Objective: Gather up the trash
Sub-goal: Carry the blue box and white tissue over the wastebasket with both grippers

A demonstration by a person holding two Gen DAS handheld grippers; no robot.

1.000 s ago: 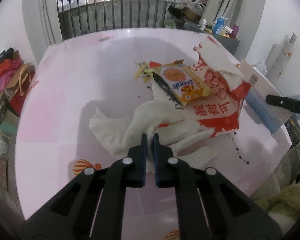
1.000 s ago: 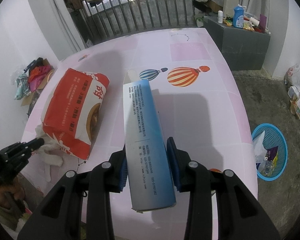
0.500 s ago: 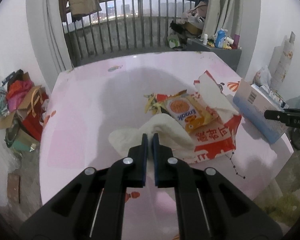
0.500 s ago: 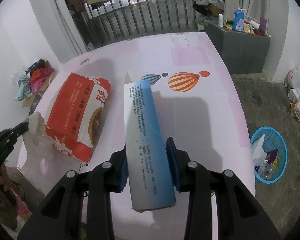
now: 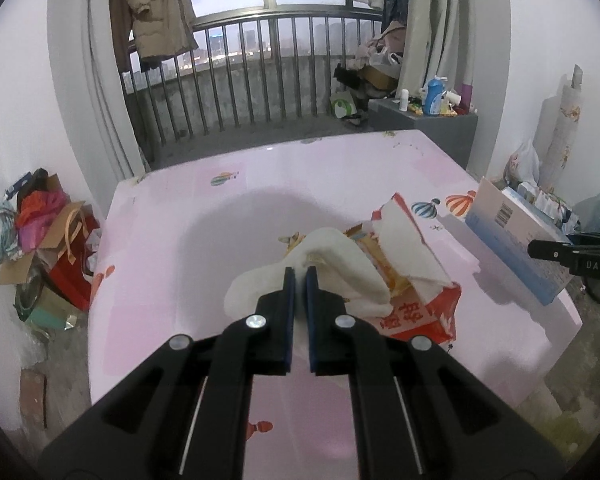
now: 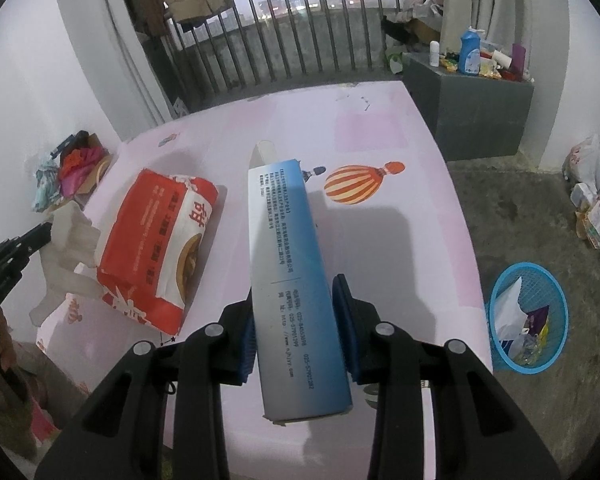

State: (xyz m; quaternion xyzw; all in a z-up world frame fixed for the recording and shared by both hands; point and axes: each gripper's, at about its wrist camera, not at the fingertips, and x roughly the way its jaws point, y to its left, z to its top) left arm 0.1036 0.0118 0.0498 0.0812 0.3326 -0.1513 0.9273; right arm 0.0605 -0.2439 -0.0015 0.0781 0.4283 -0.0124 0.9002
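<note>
One blue trash basket on floor seen only from right wrist, right gripper clamping blue carton, left gripper pinched on white cloth beside red bag.

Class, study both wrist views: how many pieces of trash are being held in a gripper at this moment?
2. The white tissue is pinched in the left gripper above the table; the long blue box is clamped in the right gripper. The red snack bag lies unheld.
</note>
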